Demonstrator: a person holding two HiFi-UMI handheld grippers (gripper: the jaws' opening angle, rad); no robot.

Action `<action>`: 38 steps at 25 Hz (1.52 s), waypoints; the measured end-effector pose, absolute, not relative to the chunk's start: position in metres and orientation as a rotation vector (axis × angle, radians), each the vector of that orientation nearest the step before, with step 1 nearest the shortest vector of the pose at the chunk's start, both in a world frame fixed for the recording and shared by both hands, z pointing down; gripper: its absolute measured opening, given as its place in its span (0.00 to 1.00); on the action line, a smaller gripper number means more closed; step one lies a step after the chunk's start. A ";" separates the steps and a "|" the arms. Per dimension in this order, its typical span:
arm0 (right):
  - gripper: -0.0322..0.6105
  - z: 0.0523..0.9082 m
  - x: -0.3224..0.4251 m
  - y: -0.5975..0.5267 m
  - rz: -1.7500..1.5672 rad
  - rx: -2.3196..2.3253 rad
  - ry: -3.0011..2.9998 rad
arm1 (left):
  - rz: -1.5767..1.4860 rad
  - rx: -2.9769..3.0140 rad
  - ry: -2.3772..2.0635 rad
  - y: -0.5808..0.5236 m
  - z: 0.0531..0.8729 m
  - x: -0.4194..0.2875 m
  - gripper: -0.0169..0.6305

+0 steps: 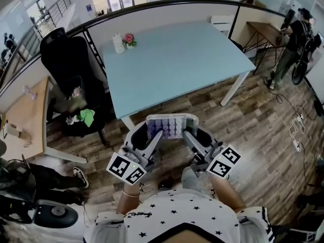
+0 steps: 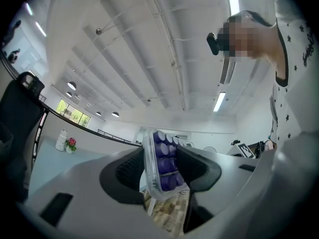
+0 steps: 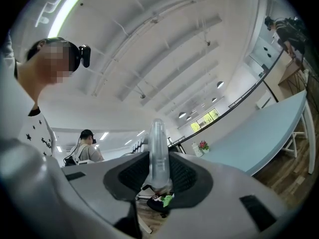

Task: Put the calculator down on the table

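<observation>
Head view: calculator [image 1: 172, 126] is held in the air over the wood-plank floor [image 1: 263, 120], just short of the pale blue table [image 1: 177, 65] and not on it. Rounded rectangular body, translucent clear shell, rows of round purple keys. Left gripper [image 1: 156, 138] has the lower left corner, right gripper [image 1: 189, 137] the lower right.

Left gripper view: jaws wide, ribbed black pads closed on the body, which sits skewed between them.

Right gripper view: jaws narrow, pinching the thin clear edge.

Calculator's lower end is hidden behind the 2 grippers. Display is hard to make out; key legends are too small to read.
</observation>
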State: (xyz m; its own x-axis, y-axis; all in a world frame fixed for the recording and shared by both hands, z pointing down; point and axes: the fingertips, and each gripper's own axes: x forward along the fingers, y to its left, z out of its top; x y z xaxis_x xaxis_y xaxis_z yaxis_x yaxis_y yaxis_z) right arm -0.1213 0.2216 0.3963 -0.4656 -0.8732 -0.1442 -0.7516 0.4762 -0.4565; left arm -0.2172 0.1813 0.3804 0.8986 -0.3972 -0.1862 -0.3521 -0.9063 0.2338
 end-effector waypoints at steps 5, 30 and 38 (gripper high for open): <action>0.21 0.395 -0.096 0.191 -0.522 -1.282 2.388 | -0.318 2.861 -0.675 0.157 0.376 -0.193 0.35; 0.22 0.401 0.061 0.120 -0.566 -1.157 2.375 | -0.219 2.870 -0.786 0.093 0.375 -0.038 0.35; 0.22 0.395 0.085 0.105 -0.554 -1.110 2.389 | -0.249 2.873 -0.851 0.082 0.370 -0.015 0.35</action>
